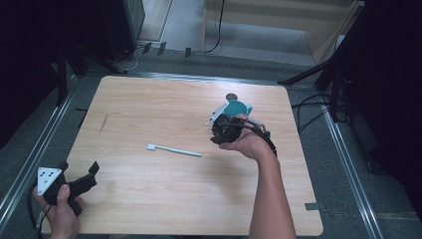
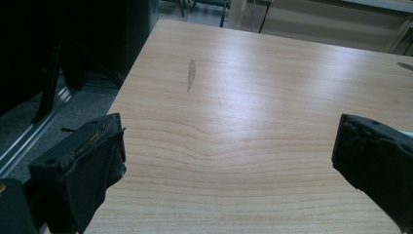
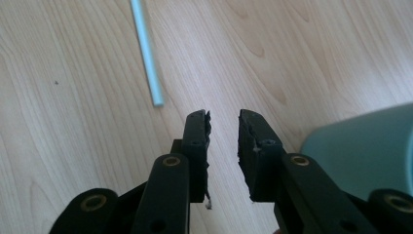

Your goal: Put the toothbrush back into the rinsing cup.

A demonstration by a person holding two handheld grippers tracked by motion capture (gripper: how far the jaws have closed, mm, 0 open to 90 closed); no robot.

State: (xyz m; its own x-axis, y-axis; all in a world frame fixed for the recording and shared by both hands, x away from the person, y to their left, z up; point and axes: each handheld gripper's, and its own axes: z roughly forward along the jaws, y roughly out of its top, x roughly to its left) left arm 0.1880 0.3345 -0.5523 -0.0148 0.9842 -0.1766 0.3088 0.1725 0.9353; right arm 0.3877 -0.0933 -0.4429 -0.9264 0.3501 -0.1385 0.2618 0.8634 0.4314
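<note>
Toothbrush (image 1: 174, 150) lies mid-table (image 1: 149, 209), apart from both grippers. Right gripper (image 3: 223, 127) hovers beside its handle end, jaws narrowly parted, empty. Left gripper (image 1: 79, 179) gapes wide, empty.

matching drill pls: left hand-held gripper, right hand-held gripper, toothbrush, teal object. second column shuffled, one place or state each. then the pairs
Column 1
1. left hand-held gripper
2. right hand-held gripper
3. toothbrush
4. teal object

Column 2
A. lies flat near the middle of the table, touched by nothing
B. jaws spread wide over bare wood at the near left corner
C. sits at the far right of the table, just beyond the person's right hand
D. jaws a narrow gap apart, nothing between them

Pairs: 1-B, 2-D, 3-A, 4-C
</note>
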